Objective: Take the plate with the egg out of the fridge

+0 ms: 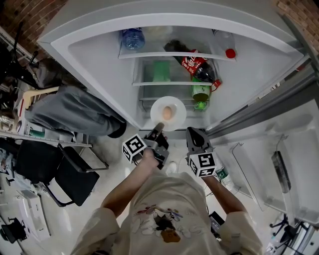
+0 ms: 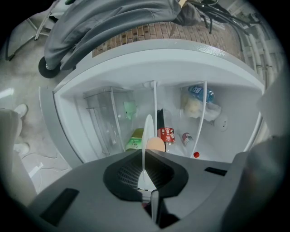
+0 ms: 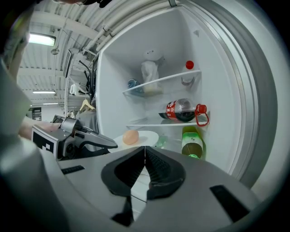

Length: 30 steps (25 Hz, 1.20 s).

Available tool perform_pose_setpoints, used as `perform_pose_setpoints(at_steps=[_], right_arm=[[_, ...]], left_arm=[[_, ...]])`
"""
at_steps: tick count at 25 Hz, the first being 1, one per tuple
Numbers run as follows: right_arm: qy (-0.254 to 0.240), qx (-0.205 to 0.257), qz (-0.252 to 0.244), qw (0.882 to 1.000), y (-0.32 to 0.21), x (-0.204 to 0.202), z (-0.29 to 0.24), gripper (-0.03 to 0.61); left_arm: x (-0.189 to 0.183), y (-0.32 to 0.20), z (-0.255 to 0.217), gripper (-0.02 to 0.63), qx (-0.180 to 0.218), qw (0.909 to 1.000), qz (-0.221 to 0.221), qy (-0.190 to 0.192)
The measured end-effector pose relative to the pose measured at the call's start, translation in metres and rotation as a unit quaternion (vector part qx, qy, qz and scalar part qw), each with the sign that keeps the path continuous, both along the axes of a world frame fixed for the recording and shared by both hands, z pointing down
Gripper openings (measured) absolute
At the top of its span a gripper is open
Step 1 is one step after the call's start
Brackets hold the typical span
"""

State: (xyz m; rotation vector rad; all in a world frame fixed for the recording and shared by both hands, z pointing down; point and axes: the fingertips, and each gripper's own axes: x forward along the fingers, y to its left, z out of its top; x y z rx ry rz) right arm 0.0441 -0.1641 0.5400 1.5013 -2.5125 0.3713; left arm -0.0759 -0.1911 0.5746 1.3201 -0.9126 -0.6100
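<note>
Both pairs of jaws were together: left gripper (image 1: pixel 158 128) clamped on the plate (image 1: pixel 177 119) rim, right gripper (image 1: pixel 193 132) empty beside it. Left gripper view showed the plate edge-on, head view the whole egg (image 1: pixel 167 113).

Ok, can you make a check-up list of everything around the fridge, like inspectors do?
Surface: white fridge shelves; the fridge stands open.
Job's things: plate with the egg on it, at the fridge's front, held by its rim.
Clutter: red-labelled bottle lying on a shelf, green bottle on the shelf below, blue bottle on the upper shelf.
Grippers: left gripper shut on the plate; right gripper shut, empty, beside the plate.
Cables: dark cables beyond the fridge, seen in the left gripper view.
Surroundings: brick wall, grey cloth, black chair, open fridge door.
</note>
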Motion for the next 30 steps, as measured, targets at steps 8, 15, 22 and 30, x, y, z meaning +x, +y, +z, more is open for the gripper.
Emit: perform_pose_setpoints(at_steps=[8,15,22,30], right_arm=[[-0.014,0.014,0.002,1.0,0.003,0.003,-0.019,0.006],[-0.016,0.026,0.01,0.999,0.009,0.01,-0.028,0.006],[-0.024,0.038,0.01,0.999,0.016,0.011,-0.043,0.006],[-0.013,0.07,-0.011,0.997,0.028,0.008,-0.066,0.006]], left_arm=[[-0.004,0.015,-0.02,0.018,0.004,0.9999,0.001,0.015],[-0.004,0.022,-0.035,0.018,0.013,0.9998,0.01,0.013],[-0.003,0.028,-0.05,0.018,0.023,0.9993,0.018,0.023],[-0.002,0.035,-0.07,0.018,0.029,0.9983,0.015,0.048]])
